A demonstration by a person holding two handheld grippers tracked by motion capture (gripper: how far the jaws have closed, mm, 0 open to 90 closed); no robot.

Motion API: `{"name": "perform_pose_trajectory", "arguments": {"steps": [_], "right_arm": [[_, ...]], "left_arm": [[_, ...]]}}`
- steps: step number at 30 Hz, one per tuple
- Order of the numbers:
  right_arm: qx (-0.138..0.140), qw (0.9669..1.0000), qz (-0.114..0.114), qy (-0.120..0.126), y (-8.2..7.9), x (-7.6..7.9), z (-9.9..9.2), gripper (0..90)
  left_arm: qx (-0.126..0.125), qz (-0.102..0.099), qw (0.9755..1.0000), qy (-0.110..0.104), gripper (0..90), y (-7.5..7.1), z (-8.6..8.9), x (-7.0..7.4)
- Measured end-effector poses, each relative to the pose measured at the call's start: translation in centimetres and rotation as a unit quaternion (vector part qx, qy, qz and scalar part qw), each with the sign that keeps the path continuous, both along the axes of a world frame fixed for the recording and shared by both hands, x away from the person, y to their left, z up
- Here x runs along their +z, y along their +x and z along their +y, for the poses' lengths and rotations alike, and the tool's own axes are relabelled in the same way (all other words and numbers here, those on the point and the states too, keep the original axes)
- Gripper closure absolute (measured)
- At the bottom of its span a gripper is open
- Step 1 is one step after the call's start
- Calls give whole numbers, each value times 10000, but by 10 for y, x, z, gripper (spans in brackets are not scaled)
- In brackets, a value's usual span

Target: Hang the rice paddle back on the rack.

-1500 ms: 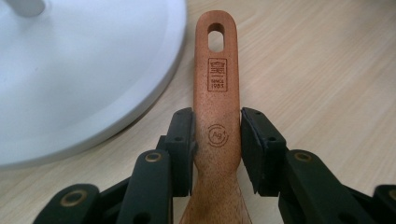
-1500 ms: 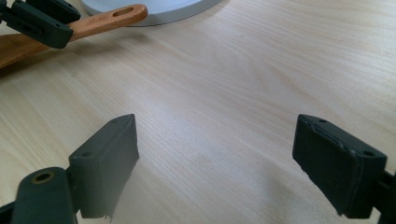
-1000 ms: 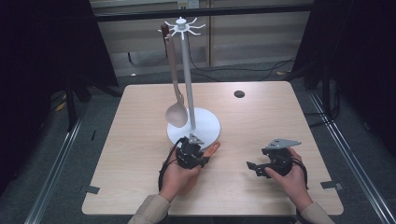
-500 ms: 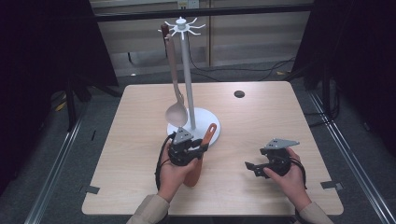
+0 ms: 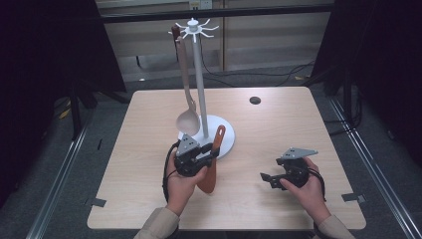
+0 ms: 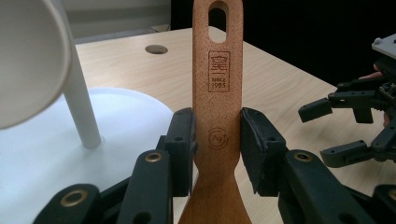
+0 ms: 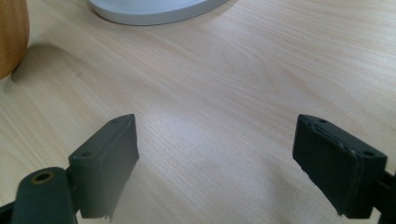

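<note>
On the left, the left gripper had its jaws clamped on the neck of a wooden spatula, pads pressing both edges. The spatula's long axis ran up and away from the jaws, handle hole leading, toward the white rack where a pale spoon hung; this hand was much the nearer to the hooks. To the right, the right gripper rested low over the table, jaws wide apart, holding nothing.
</note>
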State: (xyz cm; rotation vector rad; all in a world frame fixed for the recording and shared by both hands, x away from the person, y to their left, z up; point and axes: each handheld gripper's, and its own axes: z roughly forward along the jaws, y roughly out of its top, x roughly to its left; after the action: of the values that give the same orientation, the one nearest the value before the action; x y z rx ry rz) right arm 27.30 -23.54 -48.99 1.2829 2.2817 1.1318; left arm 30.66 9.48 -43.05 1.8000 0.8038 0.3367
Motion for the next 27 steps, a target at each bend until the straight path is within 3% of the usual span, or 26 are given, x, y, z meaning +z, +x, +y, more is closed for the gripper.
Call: {"name": "perform_pose_trajectory", "arguments": {"steps": [12, 16, 27], "right_arm": [[-32, 10000, -5, 7, 0, 0, -1, 146], [-4, 10000, -30, 13, 0, 1, -1, 146], [-16, 10000, -49, 20, 0, 2, -1, 145]], "left_arm": [[25, -232, 9996, -181, 657, -2, 5, 7], [-3, -290, 9990, -336, 657, -3, 6, 10], [-7, -493, 9978, -453, 657, -6, 10, 23]]}}
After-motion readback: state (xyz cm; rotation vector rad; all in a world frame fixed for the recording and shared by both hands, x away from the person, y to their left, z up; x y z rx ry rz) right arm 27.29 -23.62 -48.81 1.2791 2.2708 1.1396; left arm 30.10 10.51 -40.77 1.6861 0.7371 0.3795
